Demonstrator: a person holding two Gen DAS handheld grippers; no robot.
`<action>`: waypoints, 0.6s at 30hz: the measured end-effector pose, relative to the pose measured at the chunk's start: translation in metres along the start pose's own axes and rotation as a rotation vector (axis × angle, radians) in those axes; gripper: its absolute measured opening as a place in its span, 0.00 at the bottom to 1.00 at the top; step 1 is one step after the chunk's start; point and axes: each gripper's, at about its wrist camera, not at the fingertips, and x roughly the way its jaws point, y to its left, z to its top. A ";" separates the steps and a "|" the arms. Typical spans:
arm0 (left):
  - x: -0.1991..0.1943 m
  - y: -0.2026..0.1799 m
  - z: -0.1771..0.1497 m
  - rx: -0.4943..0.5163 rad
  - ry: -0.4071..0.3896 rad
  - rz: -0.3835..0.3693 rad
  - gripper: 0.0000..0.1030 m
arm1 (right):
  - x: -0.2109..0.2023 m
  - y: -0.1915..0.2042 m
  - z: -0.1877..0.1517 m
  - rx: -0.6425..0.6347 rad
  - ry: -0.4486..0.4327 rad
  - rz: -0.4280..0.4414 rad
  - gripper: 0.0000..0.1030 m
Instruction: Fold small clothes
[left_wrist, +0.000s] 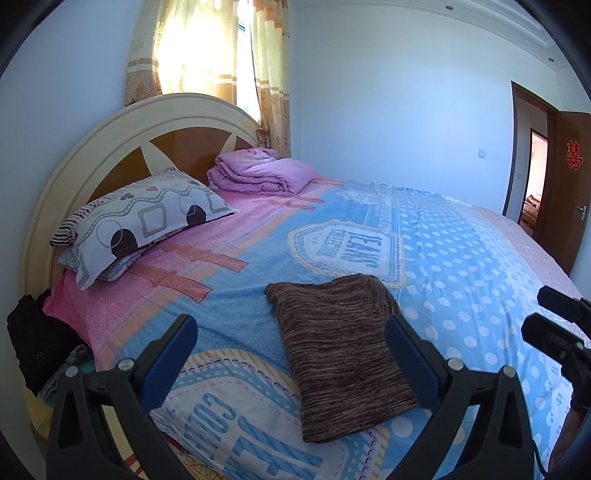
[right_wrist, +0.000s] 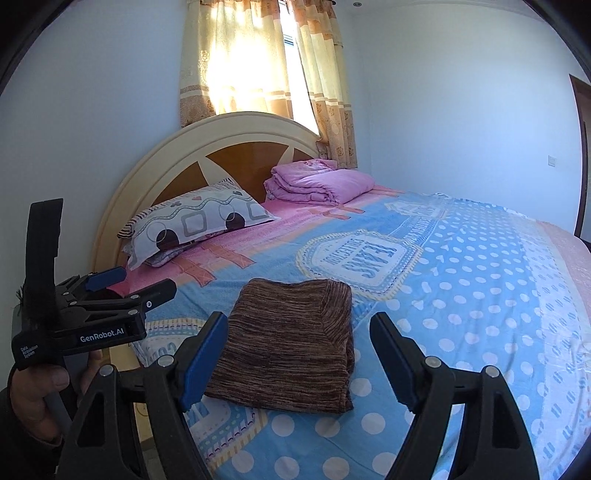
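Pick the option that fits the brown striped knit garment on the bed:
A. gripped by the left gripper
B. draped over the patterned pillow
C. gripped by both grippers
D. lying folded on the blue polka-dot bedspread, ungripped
D: the brown striped knit garment lies folded on the blue polka-dot bedspread, with the left gripper and right gripper both open above it.

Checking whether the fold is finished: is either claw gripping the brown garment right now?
No. The brown garment lies folded on the bedsheet, with the right claw and left claw open above it.
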 end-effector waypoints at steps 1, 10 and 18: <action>0.000 0.000 0.000 0.001 0.001 -0.001 1.00 | 0.000 -0.001 0.000 0.003 -0.001 -0.001 0.77; -0.001 0.000 0.000 -0.003 -0.005 -0.002 1.00 | -0.004 0.000 -0.001 0.007 -0.009 -0.002 0.77; -0.001 -0.001 -0.001 -0.001 -0.004 -0.001 1.00 | -0.004 0.002 -0.002 0.007 -0.007 0.005 0.77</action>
